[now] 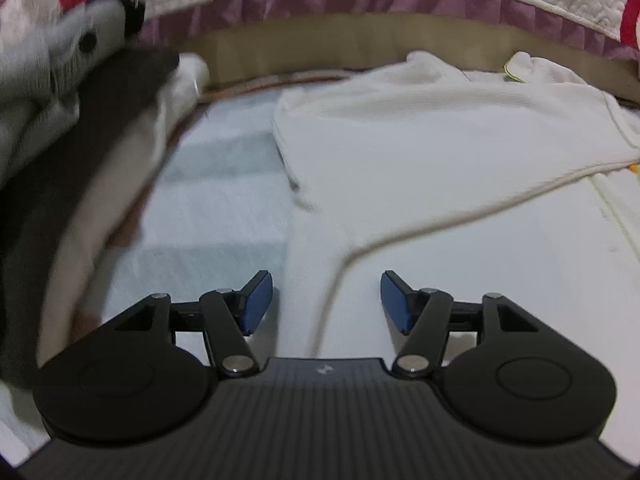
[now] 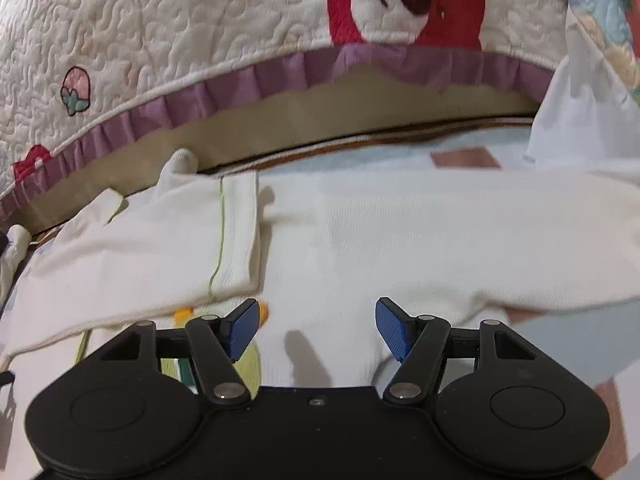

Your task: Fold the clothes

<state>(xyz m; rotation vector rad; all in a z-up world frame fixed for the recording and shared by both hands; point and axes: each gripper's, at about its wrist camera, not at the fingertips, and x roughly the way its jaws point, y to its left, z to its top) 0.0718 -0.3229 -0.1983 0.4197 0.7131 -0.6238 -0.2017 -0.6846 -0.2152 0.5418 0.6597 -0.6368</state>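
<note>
A cream-white knit garment (image 1: 420, 152) lies spread flat on a pale blue sheet (image 1: 224, 208). In the left wrist view its folded edge curves down between the fingers of my left gripper (image 1: 326, 300), which hovers open above it with nothing between the blue pads (image 1: 256, 304). In the right wrist view the same garment (image 2: 400, 240) fills the middle, with a sleeve cuff (image 2: 236, 236) edged by a green line folded over it. My right gripper (image 2: 316, 326) stands open over the cloth, gripping nothing.
A pile of grey and dark clothes (image 1: 60, 128) rises at the left. A quilted cream cover with red bears and a purple frill (image 2: 240, 92) hangs across the back. White cloth (image 2: 580, 120) lies at the far right.
</note>
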